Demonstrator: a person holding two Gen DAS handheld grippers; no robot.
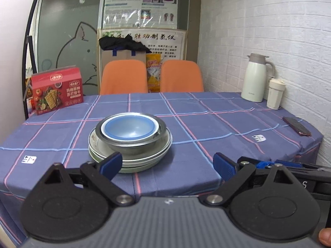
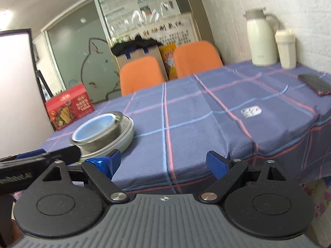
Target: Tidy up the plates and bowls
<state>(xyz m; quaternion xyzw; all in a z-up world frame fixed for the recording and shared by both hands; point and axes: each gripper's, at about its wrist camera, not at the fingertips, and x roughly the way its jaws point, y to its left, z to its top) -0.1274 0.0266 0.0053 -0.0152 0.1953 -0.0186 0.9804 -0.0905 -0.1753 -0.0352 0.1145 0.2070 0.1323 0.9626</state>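
Blue bowl [image 1: 130, 128] nested in steel bowl [image 1: 132, 144], round plates [image 1: 144, 161], seemingly ceramic

A table covered with a blue checked tablecloth [image 1: 206, 124] fills the room's near side. At its far left corner stands a red cracker box [image 1: 58, 90]. At the far right, against the white brick wall [image 1: 279, 20], a pale thermos jug [image 1: 255, 78] stands with a smaller cream cup [image 1: 276, 94] just beside it. A dark phone [image 1: 296, 126] lies flat near the right edge. Two orange chairs [image 1: 124, 76] sit behind the table, with a cardboard box [image 1: 124, 55] topped by black cloth and a yellow bag [image 1: 153, 74] between them. Posters [image 1: 141, 4] hang on the back wall.
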